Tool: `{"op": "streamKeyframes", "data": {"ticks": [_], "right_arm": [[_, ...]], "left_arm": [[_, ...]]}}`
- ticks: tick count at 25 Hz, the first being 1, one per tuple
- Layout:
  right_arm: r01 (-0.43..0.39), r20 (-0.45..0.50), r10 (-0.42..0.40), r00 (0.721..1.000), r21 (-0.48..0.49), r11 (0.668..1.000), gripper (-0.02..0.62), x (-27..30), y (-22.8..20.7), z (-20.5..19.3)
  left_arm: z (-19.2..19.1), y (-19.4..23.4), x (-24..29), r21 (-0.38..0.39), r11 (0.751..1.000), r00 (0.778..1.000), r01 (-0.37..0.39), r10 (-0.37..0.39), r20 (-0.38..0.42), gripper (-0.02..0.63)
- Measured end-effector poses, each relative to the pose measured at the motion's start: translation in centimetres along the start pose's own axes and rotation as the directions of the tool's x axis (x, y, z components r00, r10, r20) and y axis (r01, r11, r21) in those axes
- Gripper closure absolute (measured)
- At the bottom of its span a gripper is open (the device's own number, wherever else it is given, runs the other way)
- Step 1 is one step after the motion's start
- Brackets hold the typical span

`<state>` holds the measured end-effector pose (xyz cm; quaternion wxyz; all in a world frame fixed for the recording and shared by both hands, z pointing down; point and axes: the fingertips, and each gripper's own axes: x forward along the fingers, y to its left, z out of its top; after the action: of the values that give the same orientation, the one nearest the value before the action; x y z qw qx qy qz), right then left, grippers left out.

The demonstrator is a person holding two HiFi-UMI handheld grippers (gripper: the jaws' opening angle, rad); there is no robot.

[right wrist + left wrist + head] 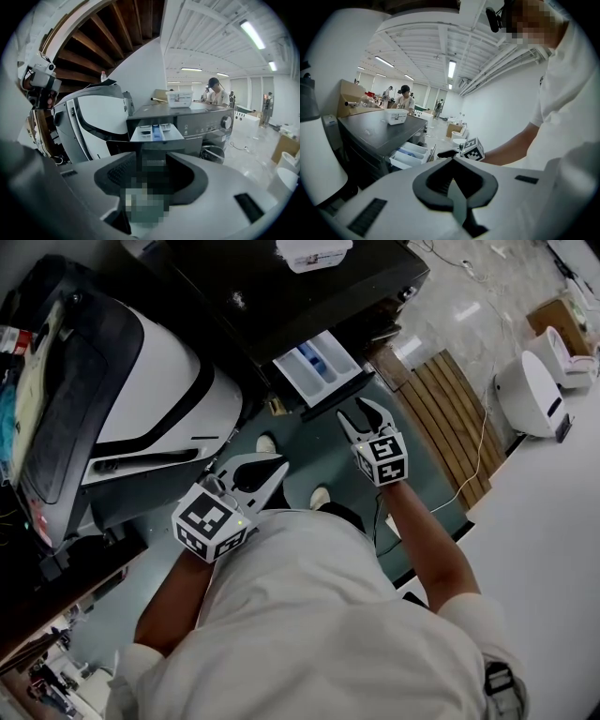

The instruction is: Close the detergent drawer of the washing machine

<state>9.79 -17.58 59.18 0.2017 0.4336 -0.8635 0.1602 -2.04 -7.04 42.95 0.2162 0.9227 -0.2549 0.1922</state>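
Locate the detergent drawer at the front of the washing machine, left of the control panel. It is slid well out toward the near side and not yet closed.

Note the right gripper just in front of the drawer's dark front panel, jaws spread wide with nothing pinched between the pads. Cannot confirm contact between its tips and the panel from either view; treat as very near, probably apart.

Note the left gripper nearer and farther left, jaws closed together on nothing, well apart from the drawer.

Procedure for the step in hand:
1. Square the right gripper to the front panel and centre it across the panel's width.
2. Push with the jaw tips or the flat of one jaw; avoid grasping.
3. Drive straight along the slide line, near to far and level. Apply no sideways load, to avoid racking the tray in its guides.
4. Hold the left gripper clear of the gap between panel and machine.
5. Stop at flush fit of panel and machine front.

Orientation:
- Open top facing up, with the blue insert and white compartments exposed.
- Long axis judged to lie along the slide direction, near to far, running into the machine body.
- Front panel set across that axis, facing near, toward the right gripper.
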Motion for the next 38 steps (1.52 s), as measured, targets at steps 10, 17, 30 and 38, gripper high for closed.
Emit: {"op": "streamKeyframes", "data": {"ticks": [10, 17, 30, 38], "right_arm": [[0.009, -0.028, -0.009, 1.000, -0.015, 1.000, 0.413, 2.0, -0.4, -0.3], [0.022, -0.029, -0.022, 0.999, -0.013, 1.000, 0.413, 2.5, -0.7, -0.2], [0.024, -0.029, -0.025, 0.999, -0.030, 0.999, 0.413, 3.4, -0.7, 0.3], [0.015, -0.025, -0.015, 1.000, -0.010, 1.000, 0.413, 4.3, -0.7, 1.1]], "left_arm": [[-0.4, 1.4, -0.9, -0.039, 0.999, 1.000, -0.018, 0.018, -0.002, 0.611], [-0.1, 2.1, -0.9, -0.044, 0.999, 1.000, -0.015, 0.015, 0.003, 0.611], [0.0, 2.9, -0.4, -0.039, 0.999, 1.000, -0.003, 0.002, -0.010, 0.611], [0.3, 3.4, -0.6, -0.035, 0.999, 1.000, -0.004, 0.004, -0.014, 0.611]]}}
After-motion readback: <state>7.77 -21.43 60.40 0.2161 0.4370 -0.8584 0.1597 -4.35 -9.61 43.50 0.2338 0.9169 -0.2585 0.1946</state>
